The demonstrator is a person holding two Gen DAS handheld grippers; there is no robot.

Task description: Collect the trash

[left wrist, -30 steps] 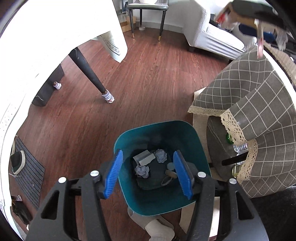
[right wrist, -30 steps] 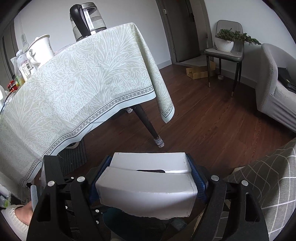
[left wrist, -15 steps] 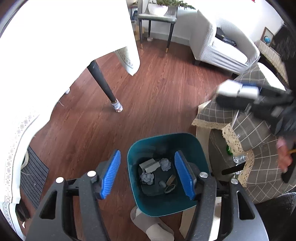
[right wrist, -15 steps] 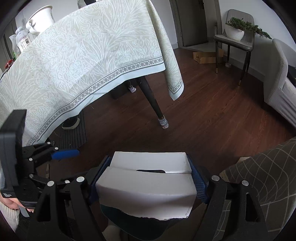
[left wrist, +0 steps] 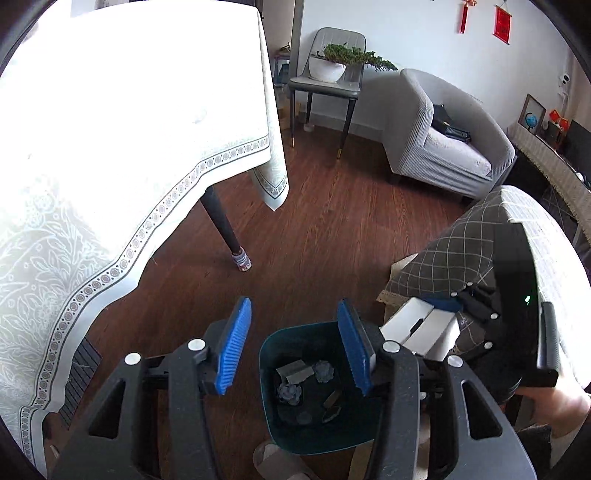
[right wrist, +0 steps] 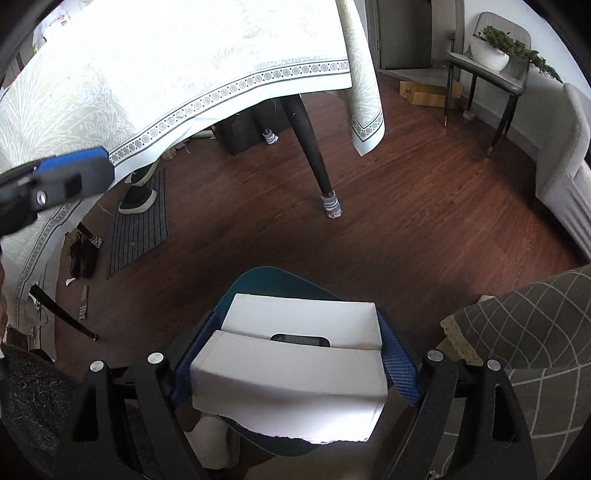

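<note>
I saw a dark plank floor (left wrist: 332, 229) and a table (left wrist: 122, 122) draped in pale leaf-patterned cloth. Below sat a smooth teal bin (left wrist: 273, 435) holding crumpled scraps. My right claw (right wrist: 295, 362), jaws just widening, pressed a white torn-edged cardboard box (right wrist: 291, 384) over the bin. My left claw (left wrist: 295, 350), jaws just narrowing, gaped half-wide and empty.

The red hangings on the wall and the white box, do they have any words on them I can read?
Red hangings: marks on them too small and blurred to read.
White box held by the right gripper: no writing shows on it.
Nothing else here carries readable words or numbers.
</note>
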